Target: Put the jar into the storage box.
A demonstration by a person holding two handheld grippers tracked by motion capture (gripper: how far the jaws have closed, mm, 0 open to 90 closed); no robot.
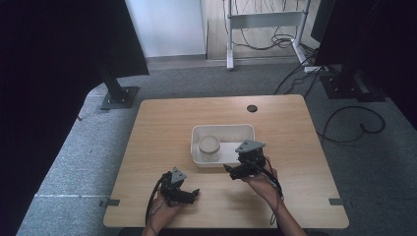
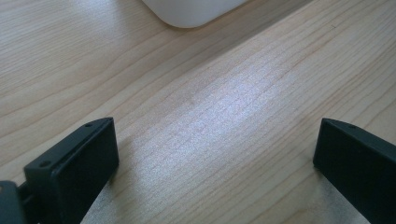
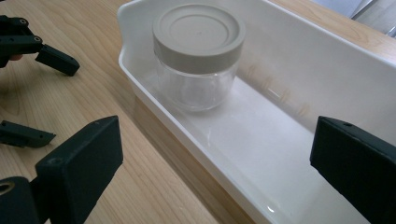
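A clear glass jar [image 1: 210, 147] [image 3: 198, 58] with a grey lid stands upright in the left end of a white rectangular tray [image 1: 223, 132] [image 3: 299, 60] at the table's middle. My right gripper [image 1: 231, 171] [image 3: 212, 168] is open at the tray's near right corner, its jaws spanning the near rim with nothing between them. Near the table's front edge, left of the tray, my left gripper [image 1: 194, 192] [image 2: 212, 158] is open over bare wood. A corner of the tray [image 2: 191, 11] shows at the top of the left gripper view. The left gripper's fingers [image 3: 56, 58] also appear in the right gripper view.
The wooden table [image 1: 162, 137] has a round cable hole [image 1: 252, 108] at its far edge. Beyond it are grey carpet, a black stand base [image 1: 119, 97], a white desk frame [image 1: 263, 22] and loose cables [image 1: 354, 123] on the floor.
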